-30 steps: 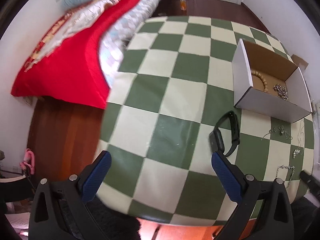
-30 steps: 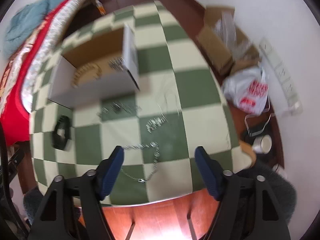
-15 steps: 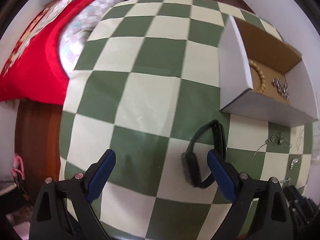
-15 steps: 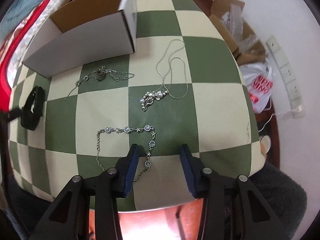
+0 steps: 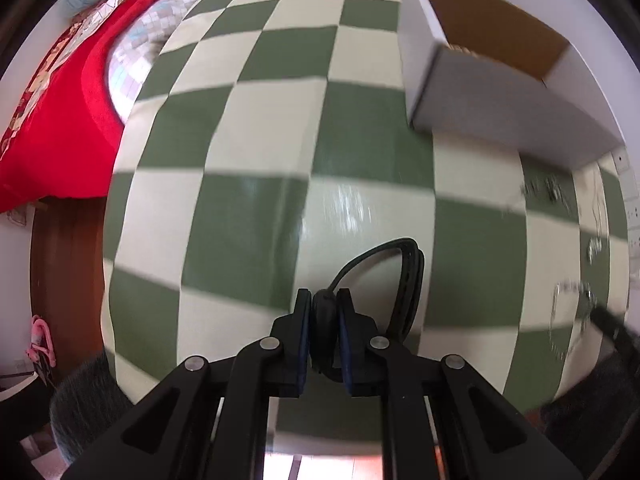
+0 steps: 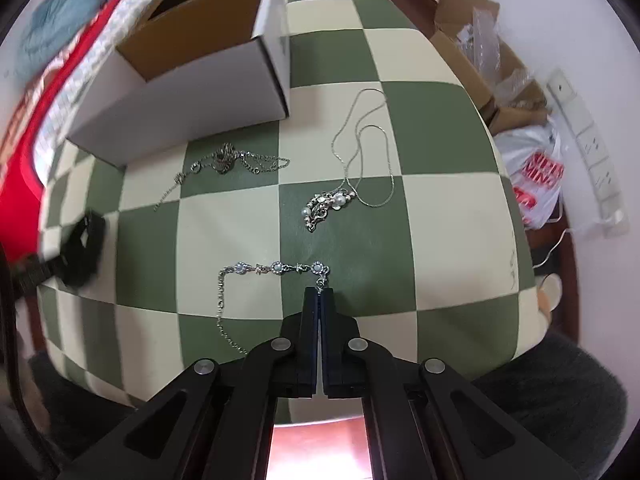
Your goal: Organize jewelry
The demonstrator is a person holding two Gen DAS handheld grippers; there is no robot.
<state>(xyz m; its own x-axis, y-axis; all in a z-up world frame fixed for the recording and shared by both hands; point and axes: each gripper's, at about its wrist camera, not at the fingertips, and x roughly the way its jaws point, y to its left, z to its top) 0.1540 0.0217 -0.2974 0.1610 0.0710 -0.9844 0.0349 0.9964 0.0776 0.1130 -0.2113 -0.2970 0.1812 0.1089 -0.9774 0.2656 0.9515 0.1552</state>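
My left gripper (image 5: pixel 325 300) is shut on the body of a black wristband watch (image 5: pixel 404 280), whose strap loops forward on the checkered table (image 5: pixel 248 220). My right gripper (image 6: pixel 319 294) is shut on one end of a silver bracelet with round stones (image 6: pixel 276 269) that trails left on the table (image 6: pixel 440 208). The watch also shows at the left of the right wrist view (image 6: pixel 82 250). A white open cardboard box (image 6: pixel 192 76) stands behind; it also shows in the left wrist view (image 5: pixel 496 92).
A pearl pendant on a thin chain (image 6: pixel 332 202) and a dark chain necklace (image 6: pixel 226 162) lie between my right gripper and the box. A red bedspread (image 5: pixel 60 92) lies left of the table. Cardboard boxes (image 6: pixel 480 60) and a plastic bag (image 6: pixel 536 176) sit on the floor at right.
Both grippers moved forward and down and closed. The left one took hold of the watch; the right one took hold of the bracelet's end.
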